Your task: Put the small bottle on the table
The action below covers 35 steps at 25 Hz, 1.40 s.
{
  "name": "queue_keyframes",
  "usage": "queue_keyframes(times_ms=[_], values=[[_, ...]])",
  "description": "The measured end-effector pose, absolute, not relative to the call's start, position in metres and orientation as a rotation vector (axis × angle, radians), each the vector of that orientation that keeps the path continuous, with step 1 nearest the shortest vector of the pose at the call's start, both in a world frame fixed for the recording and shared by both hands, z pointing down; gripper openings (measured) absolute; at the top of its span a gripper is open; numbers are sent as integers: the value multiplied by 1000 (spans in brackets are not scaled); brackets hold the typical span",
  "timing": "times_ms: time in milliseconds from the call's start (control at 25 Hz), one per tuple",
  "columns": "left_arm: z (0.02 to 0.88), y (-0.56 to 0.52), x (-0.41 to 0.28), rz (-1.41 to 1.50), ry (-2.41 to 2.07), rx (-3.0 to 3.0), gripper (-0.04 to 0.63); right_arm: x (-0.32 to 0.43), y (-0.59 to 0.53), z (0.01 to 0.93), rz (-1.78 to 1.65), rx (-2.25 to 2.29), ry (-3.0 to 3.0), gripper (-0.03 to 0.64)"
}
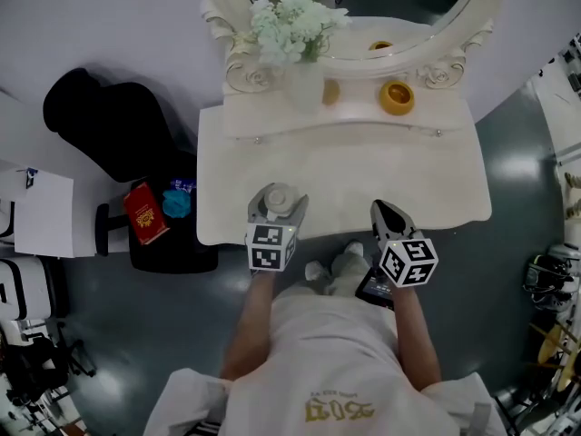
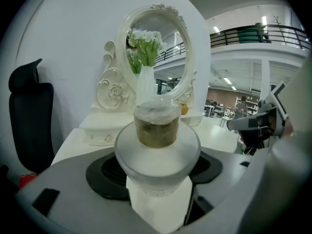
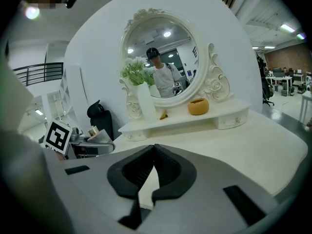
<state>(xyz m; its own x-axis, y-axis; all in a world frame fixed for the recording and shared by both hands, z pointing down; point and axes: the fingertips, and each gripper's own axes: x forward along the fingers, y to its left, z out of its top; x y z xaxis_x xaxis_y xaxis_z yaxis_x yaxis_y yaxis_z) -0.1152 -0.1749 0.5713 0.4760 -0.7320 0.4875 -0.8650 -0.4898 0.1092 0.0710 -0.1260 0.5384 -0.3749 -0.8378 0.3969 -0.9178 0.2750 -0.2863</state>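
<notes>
Over the near edge of the white tabletop I'm holding both grippers level, side by side. The left gripper has its jaws wide around the small frosted glass bottle, and the right gripper has its jaws pinched together, empty.

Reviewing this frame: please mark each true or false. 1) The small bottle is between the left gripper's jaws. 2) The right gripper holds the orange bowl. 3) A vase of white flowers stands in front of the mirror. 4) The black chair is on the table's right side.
1) True: the left gripper has the small bottle between its jaws, over the table.
2) False: the right gripper has its jaws together on nothing. The orange bowl sits on the shelf.
3) True: the vase stands in front of the mirror.
4) False: the black chair is on the left side in the head view.
</notes>
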Motion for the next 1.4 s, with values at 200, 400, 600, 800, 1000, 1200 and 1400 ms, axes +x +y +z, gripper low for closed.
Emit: queue_keyframes(times_ms=[200, 400, 600, 800, 1000, 1200, 1400], values=[[566, -179, -121, 546, -1360, 2398, 348, 60, -136, 531, 701, 1629, -2417, 13], [554, -190, -122, 523, -1384, 2409, 348, 48, -156, 523, 655, 1575, -2479, 14], [555, -199, -128, 516, -1417, 2382, 348, 42, -168, 527, 648, 1523, -2498, 14], [572, -202, -131, 547, -1412, 2341, 348, 44, -175, 538, 664, 1497, -2479, 14], [591, -210, -131, 580, -1407, 2310, 348, 49, -187, 549, 688, 1491, -2461, 14], [612, -213, -130, 618, -1401, 2284, 348, 45, -192, 563, 682, 1434, -2447, 13], [626, -216, -122, 667, -1357, 2261, 348, 45, -195, 578, 691, 1396, -2419, 14]])
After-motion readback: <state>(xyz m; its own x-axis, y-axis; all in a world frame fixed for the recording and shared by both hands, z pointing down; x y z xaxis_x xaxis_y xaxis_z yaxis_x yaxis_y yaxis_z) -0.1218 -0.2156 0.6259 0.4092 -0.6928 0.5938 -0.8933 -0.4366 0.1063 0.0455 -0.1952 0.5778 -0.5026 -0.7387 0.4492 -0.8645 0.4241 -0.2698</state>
